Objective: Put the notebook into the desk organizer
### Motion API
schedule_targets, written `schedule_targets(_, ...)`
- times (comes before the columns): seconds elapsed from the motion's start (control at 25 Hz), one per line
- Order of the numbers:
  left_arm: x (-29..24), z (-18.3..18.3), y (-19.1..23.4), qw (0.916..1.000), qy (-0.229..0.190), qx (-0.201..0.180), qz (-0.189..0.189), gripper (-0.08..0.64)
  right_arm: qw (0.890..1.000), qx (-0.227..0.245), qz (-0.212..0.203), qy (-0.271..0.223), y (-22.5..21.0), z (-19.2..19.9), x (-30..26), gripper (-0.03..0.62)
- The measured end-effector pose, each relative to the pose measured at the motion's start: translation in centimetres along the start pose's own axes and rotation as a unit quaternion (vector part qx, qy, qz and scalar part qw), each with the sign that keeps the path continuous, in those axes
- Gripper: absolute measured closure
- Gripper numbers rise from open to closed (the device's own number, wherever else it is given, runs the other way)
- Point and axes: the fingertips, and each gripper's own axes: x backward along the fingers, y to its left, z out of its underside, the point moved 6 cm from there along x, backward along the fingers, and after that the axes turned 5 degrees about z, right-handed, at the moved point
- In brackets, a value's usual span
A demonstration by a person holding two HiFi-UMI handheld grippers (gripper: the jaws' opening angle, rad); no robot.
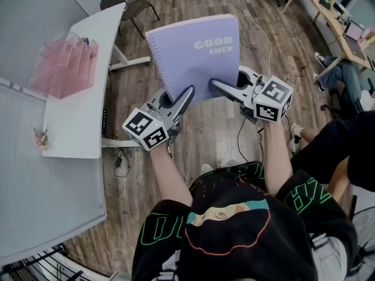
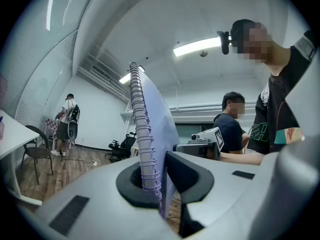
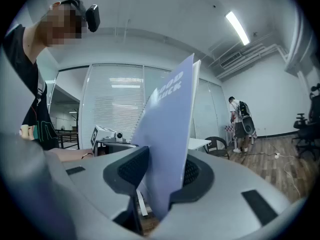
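Note:
A lavender spiral notebook [image 1: 196, 54] is held flat in the air over the wooden floor, its "GOOD LUCK" cover facing up. My left gripper [image 1: 184, 95] is shut on its near edge by the spiral binding [image 2: 144, 149], whose wire coils sit between the jaws [image 2: 157, 184]. My right gripper [image 1: 217, 85] is shut on the same near edge further right, and the cover [image 3: 167, 134] stands clamped between its dark pads [image 3: 162, 176]. The pink translucent desk organizer [image 1: 67, 66] stands on the white table [image 1: 76, 127] to the left, well apart from the notebook.
A small trinket [image 1: 40, 138] lies near the table's left edge, by a glass partition. A dark chair [image 1: 126, 2] stands beyond the table. A seated person [image 1: 345, 139] is at the right, and a long desk [image 1: 334, 16] at upper right. Cables run across the floor.

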Motion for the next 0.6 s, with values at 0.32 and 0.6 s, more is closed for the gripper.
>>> schedule_targets(0.32, 0.4, -0.3, 0.6, 1.0000, 0.002, -0.007, -0.006, 0.514, 1.000, -0.002, -0.002, -0.004, -0.2, 0.2, -0.9, 0.451)
schedule_targets(0.6, 0.8, -0.2, 0.7, 0.9998, 0.001, -0.012, -0.015, 0.514, 1.000, 0.002, -0.002, -0.008, -0.1, 0.5, -1.4, 0.451)
